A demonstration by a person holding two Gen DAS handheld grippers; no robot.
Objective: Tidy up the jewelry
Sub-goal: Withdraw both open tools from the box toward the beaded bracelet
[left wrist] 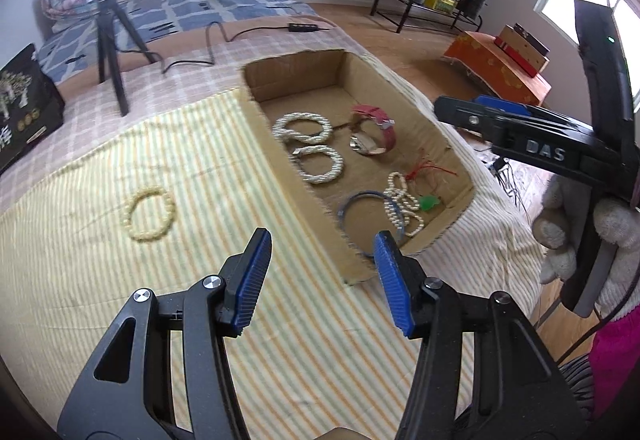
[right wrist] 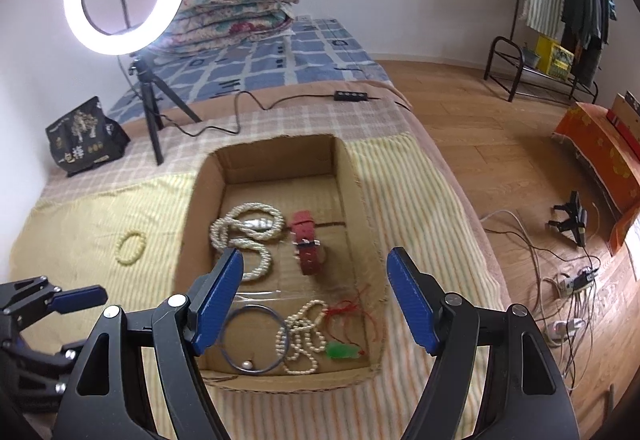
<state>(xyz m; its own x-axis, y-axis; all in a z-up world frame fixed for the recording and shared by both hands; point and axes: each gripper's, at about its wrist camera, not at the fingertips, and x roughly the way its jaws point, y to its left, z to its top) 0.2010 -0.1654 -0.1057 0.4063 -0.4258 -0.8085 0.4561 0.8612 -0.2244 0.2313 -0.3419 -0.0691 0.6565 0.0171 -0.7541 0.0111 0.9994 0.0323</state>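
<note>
Both claws hover above the striped blanket (left wrist: 100, 260), empty. The left gripper (left wrist: 320, 272) has its fingers spread wide; the right gripper (right wrist: 316, 296) is likewise spread, over the near end of the box (right wrist: 192, 224).

Inside the box, near to far: a blue bangle (right wrist: 256, 340), a pearl string (right wrist: 304, 336) and a green pendant (right wrist: 340, 352), then pearl bracelets (left wrist: 304, 128) and a red watch (right wrist: 308, 244).

One yellow bead bracelet (left wrist: 148, 214) lies outside, left of the box, apparently next to collect. Recommended procedure: lower the left gripper over one side of the ring, pinch the beads only, avoid snagging the blanket, lift clear of the box wall.
</note>
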